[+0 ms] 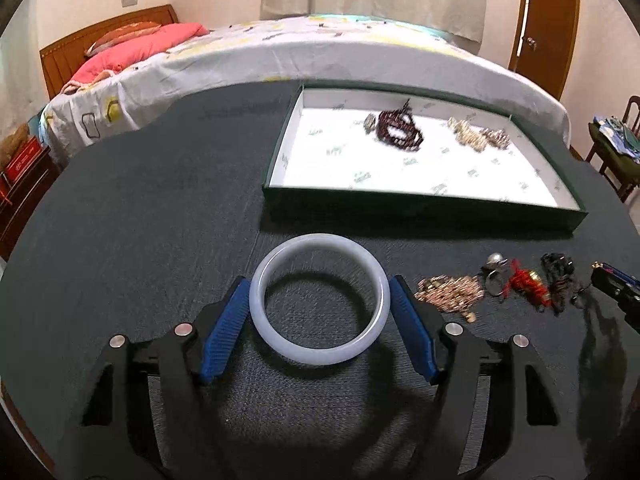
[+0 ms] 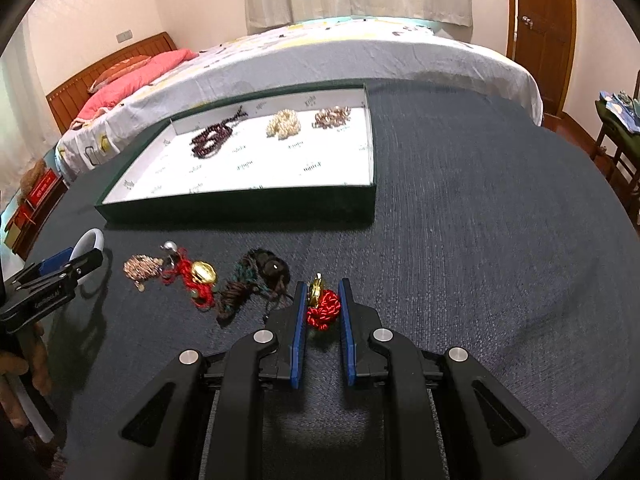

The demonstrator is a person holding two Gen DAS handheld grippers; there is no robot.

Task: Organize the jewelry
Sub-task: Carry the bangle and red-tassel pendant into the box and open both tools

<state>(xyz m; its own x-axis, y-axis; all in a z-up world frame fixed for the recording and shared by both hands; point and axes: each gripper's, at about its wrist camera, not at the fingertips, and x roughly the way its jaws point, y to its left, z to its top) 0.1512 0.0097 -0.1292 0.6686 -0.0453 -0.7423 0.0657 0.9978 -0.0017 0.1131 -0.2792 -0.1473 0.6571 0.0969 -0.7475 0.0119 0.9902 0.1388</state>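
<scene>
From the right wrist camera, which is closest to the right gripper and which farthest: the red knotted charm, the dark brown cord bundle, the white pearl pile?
1. Red knotted charm, between the right gripper's fingers.
2. Dark brown cord bundle, on the table to its left.
3. White pearl pile, far off in the tray.

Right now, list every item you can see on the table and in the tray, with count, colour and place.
tray: one, dark green with white lining, far side of the table
dark red bead bracelet: one, in the tray, left
pearl bunch: one, cream, in the tray, middle
pinkish bead bunch: one, in the tray, right
white bangle: one, between the left gripper's pads
rose-gold chain pile: one, on the table
silver ring: one, beside the chain pile
red cord with gold charm: one, on the table
dark brown cord bracelet: one, on the table
red knot with gold charm: one, in the right gripper
table: one, dark blue cloth
left gripper: shut on the bangle
right gripper: shut on the red knot
</scene>
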